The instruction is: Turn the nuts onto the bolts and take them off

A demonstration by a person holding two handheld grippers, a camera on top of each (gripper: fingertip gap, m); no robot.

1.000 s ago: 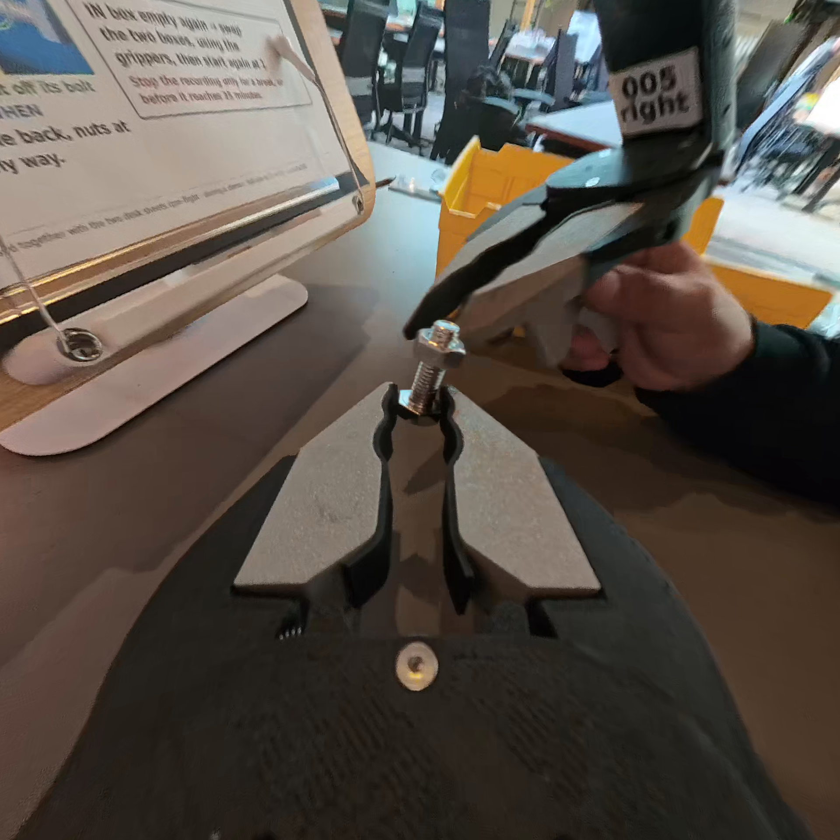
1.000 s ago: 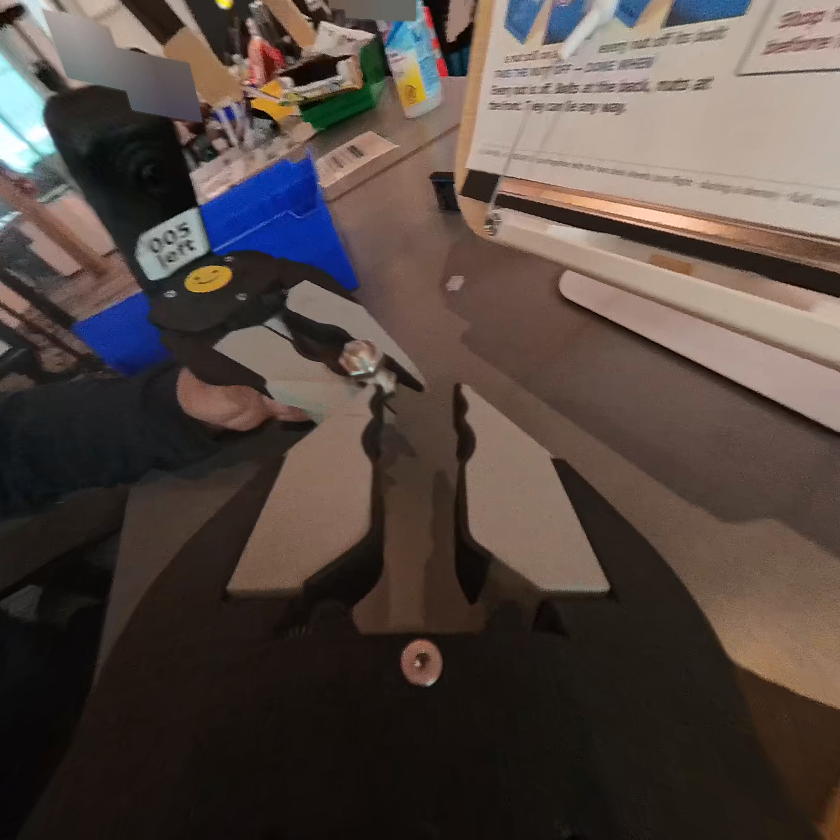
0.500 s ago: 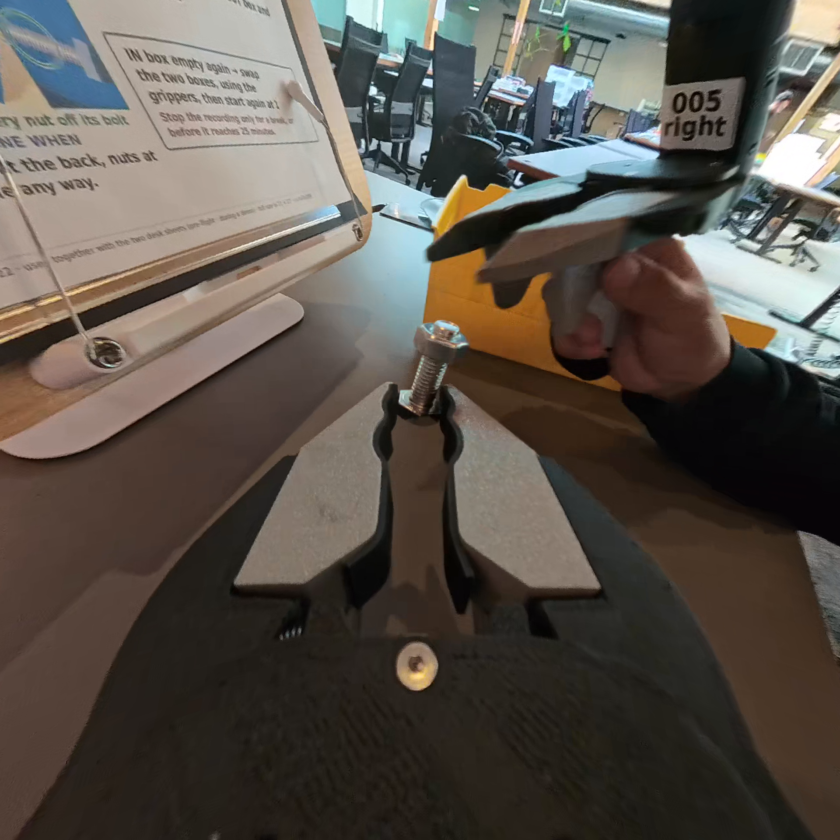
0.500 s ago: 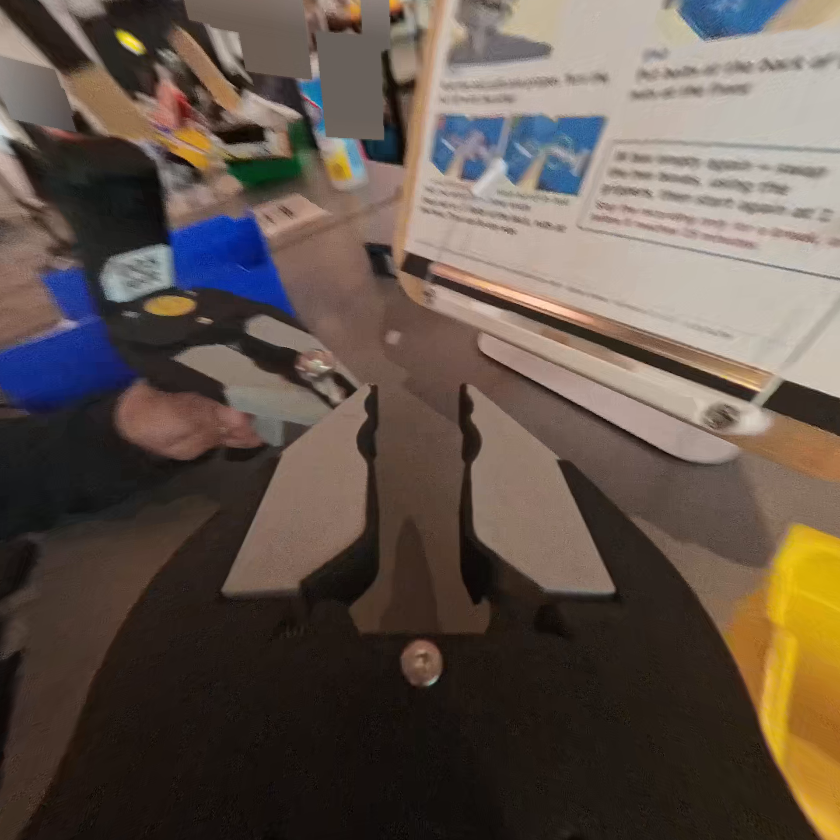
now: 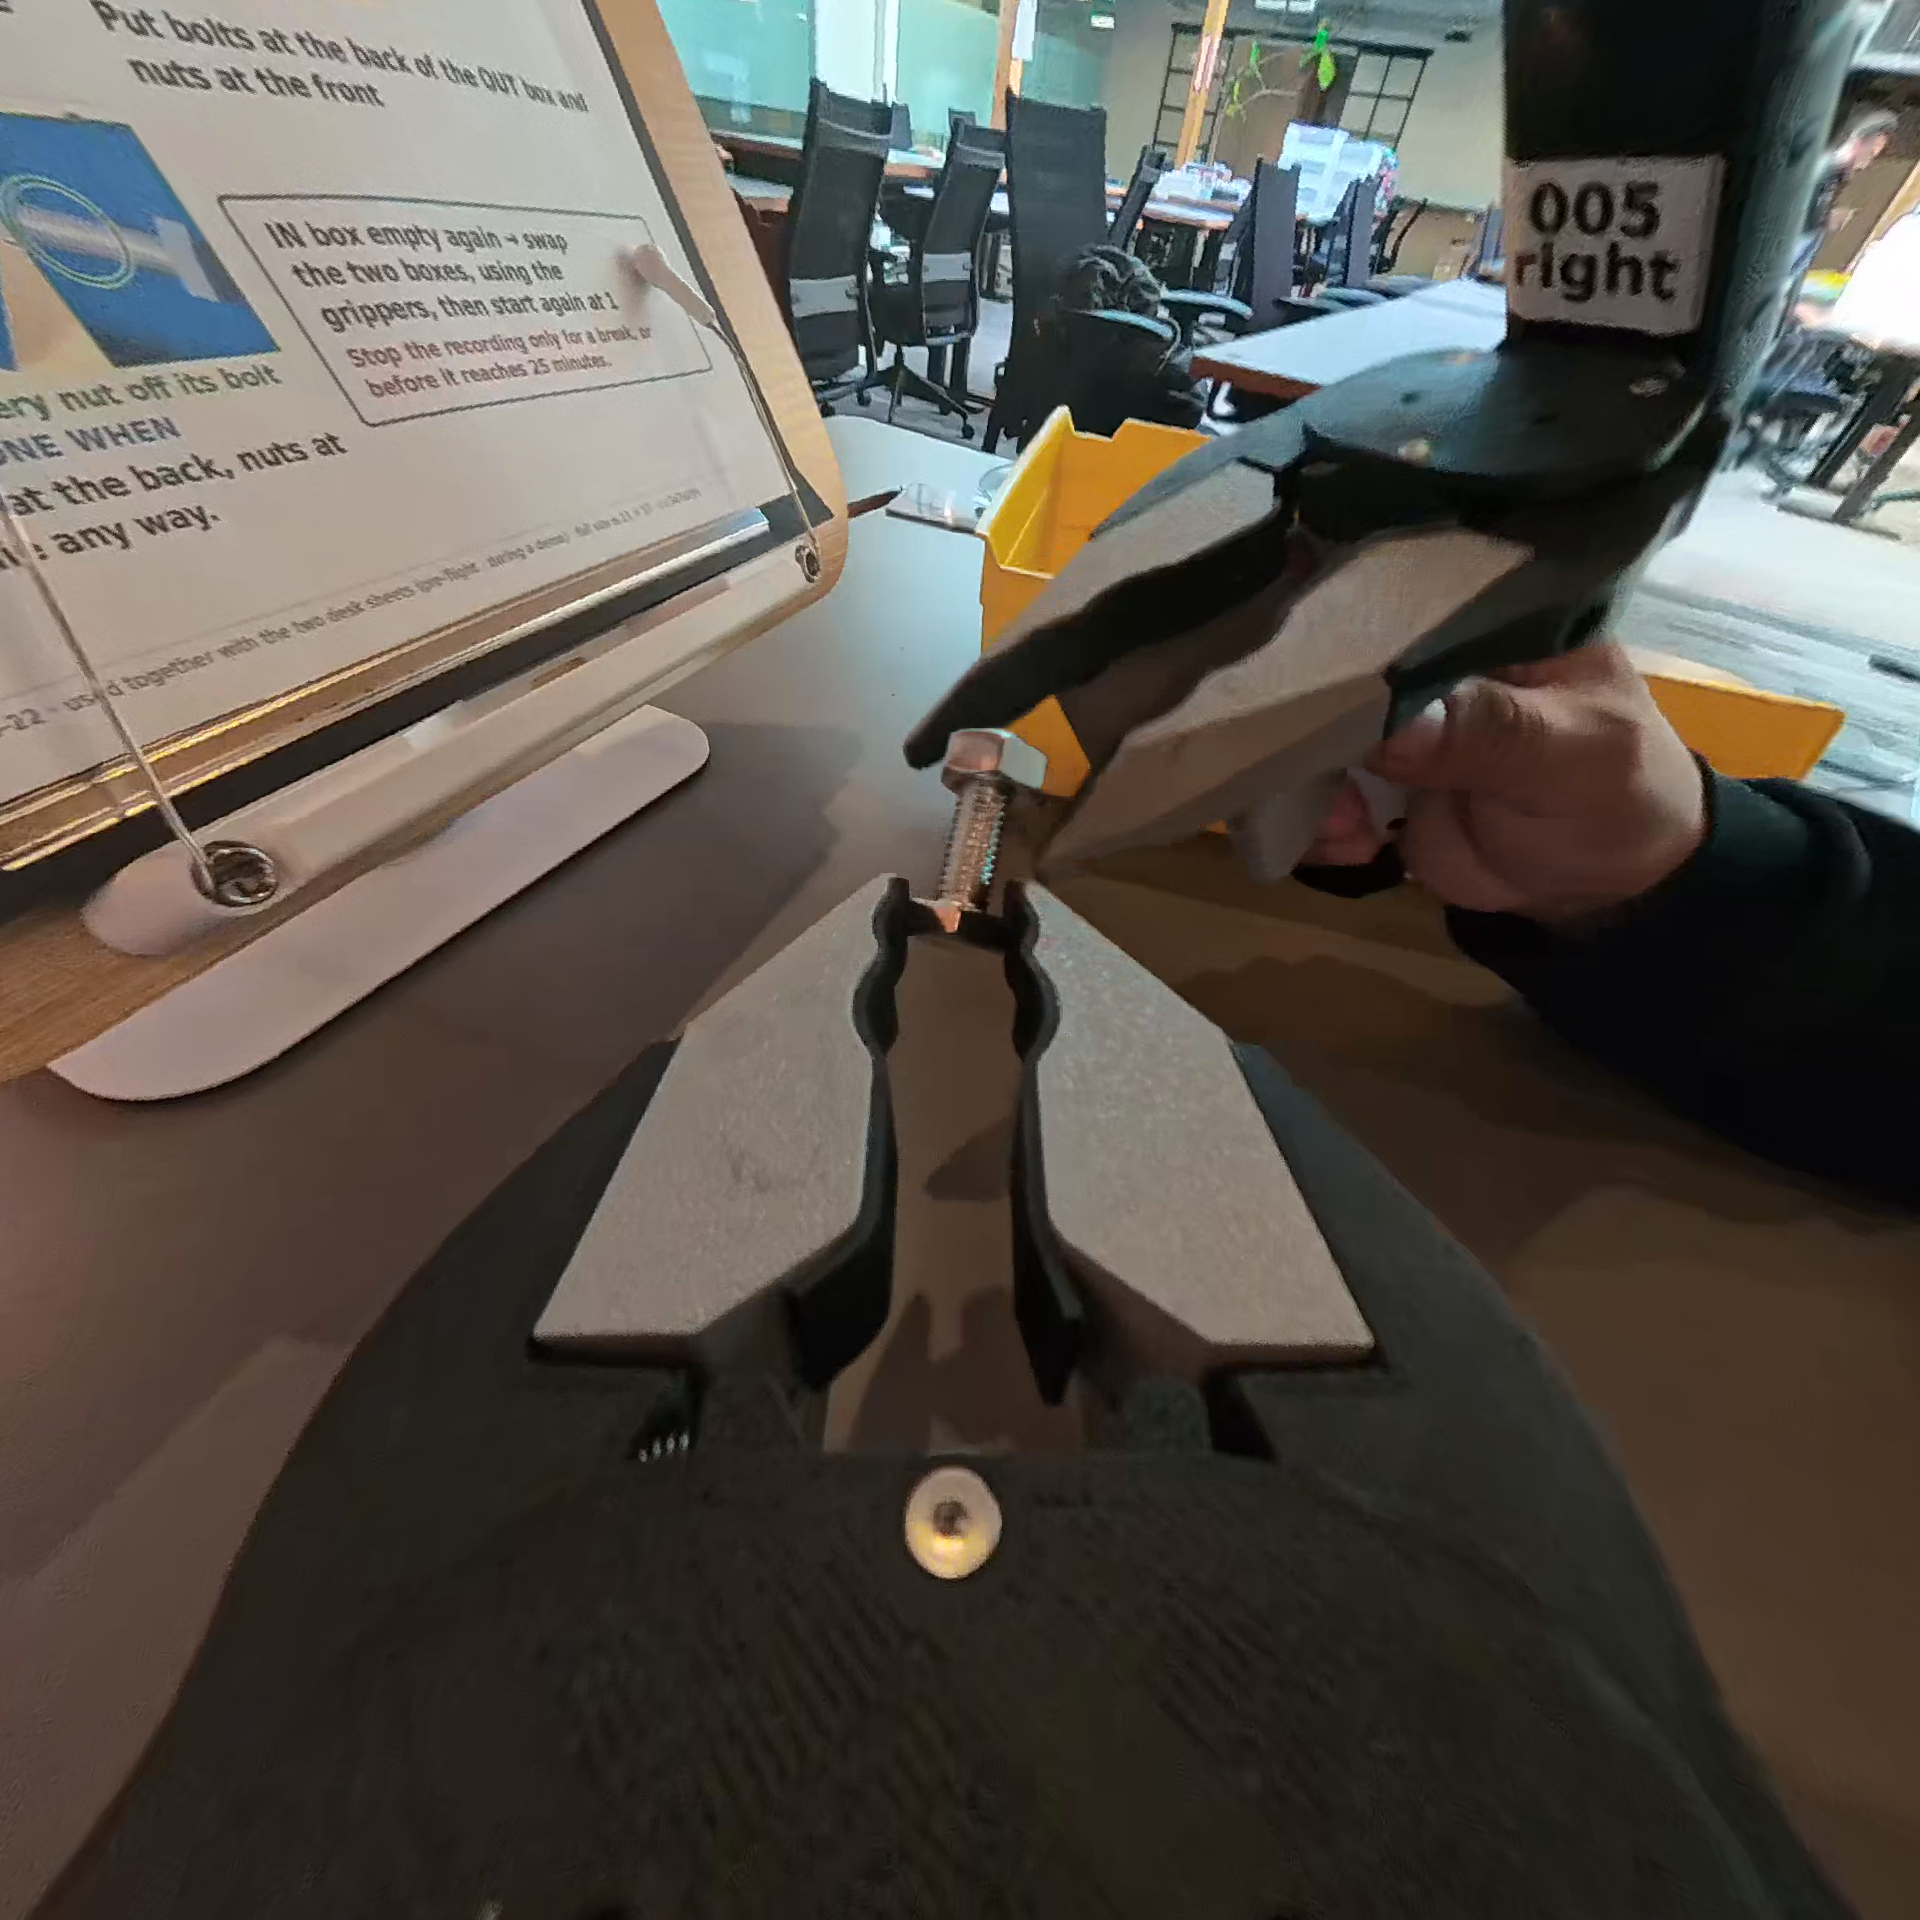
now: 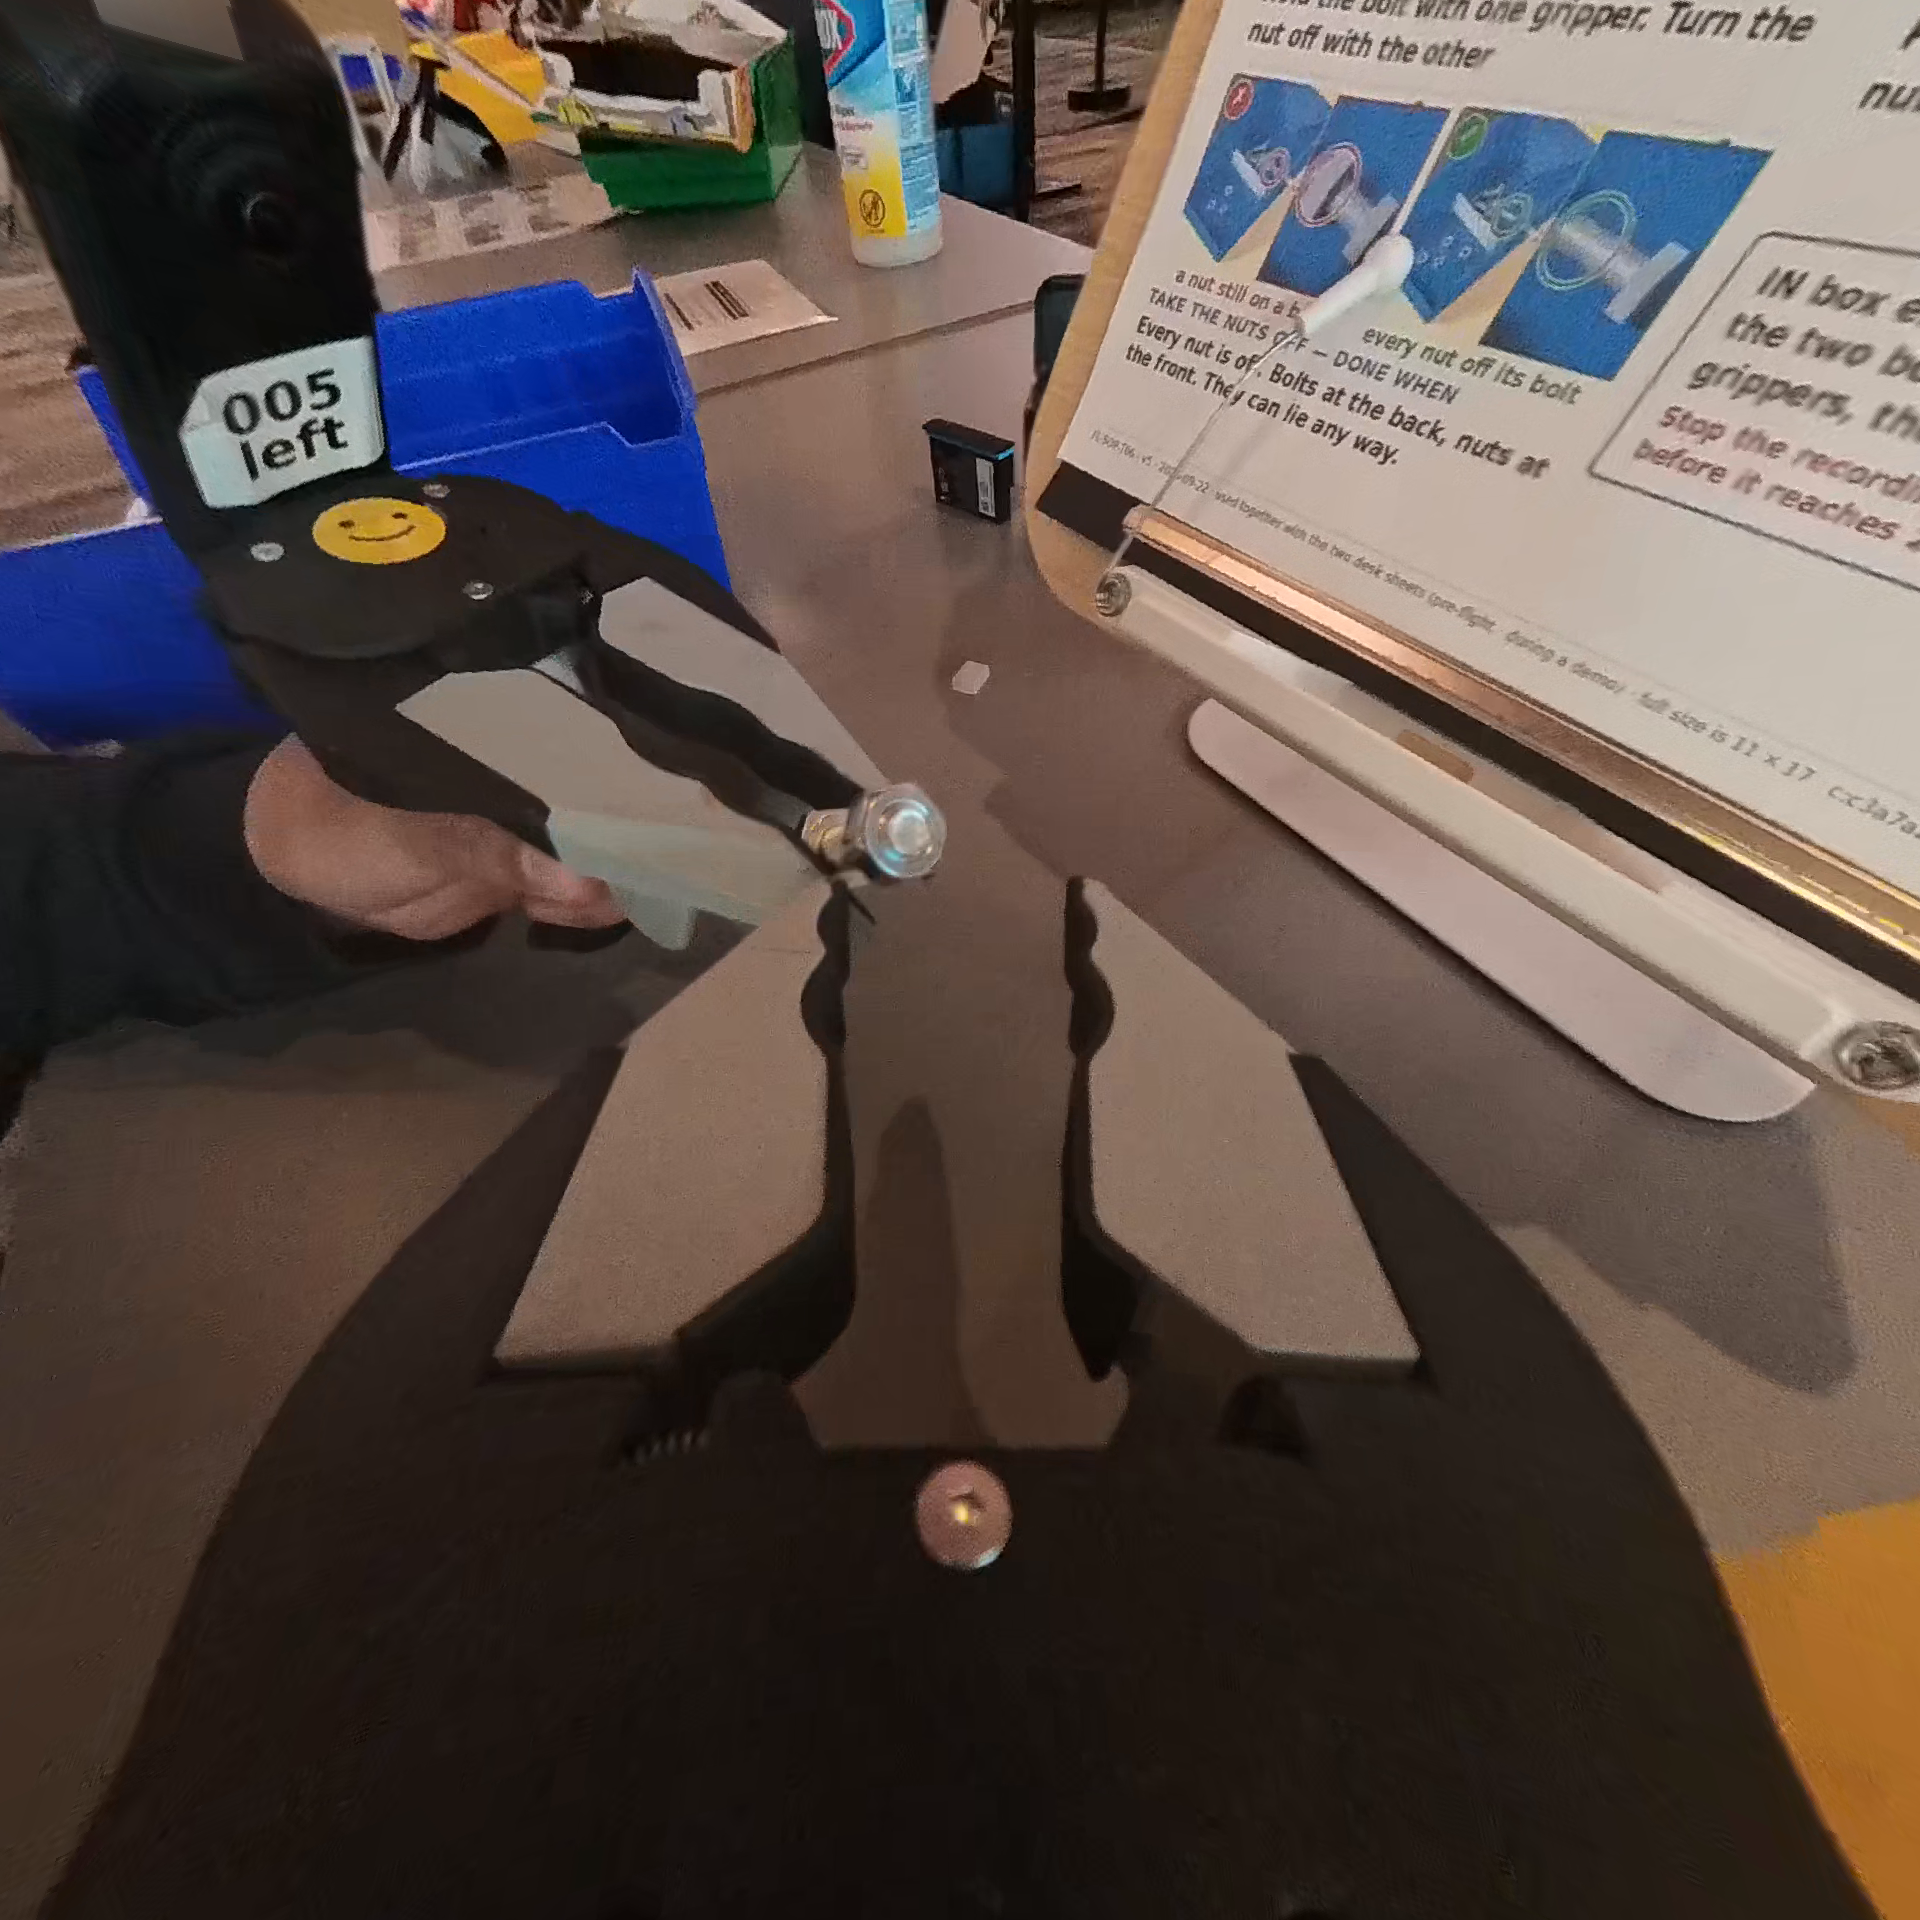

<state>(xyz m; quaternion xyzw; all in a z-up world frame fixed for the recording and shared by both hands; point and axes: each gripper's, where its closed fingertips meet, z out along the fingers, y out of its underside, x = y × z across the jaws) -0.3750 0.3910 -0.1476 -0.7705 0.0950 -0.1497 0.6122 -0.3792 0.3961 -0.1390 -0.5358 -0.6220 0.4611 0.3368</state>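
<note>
My left gripper [image 5: 956, 914] is shut on the head of a silver bolt [image 5: 974, 836], which it holds upright above the table. A silver nut [image 5: 992, 758] sits at the bolt's top end. My right gripper [image 5: 992, 800] comes in from the right, and its open jaws straddle the nut. In the right wrist view my right gripper [image 6: 954, 899] is open and empty. The bolt [image 6: 831, 828] and nut [image 6: 894, 831] point at the camera just past its left fingertip [image 6: 831, 914]. The left gripper [image 6: 821, 831] holds them from the left.
A paper sheet on a wooden stand [image 5: 416, 644] is at the left and back. A yellow bin [image 5: 1039, 540] stands behind the right gripper. A blue bin [image 6: 540, 395], a small black block [image 6: 971, 468] and a spray bottle [image 6: 888, 125] are farther off on the brown table [image 5: 312, 1195]. My two grippers' fingertips are within a few centimetres of each other.
The right gripper lifted up and away from the nut half a second ago and has come back down around it, still open. The left gripper has kept hold of the bolt.
</note>
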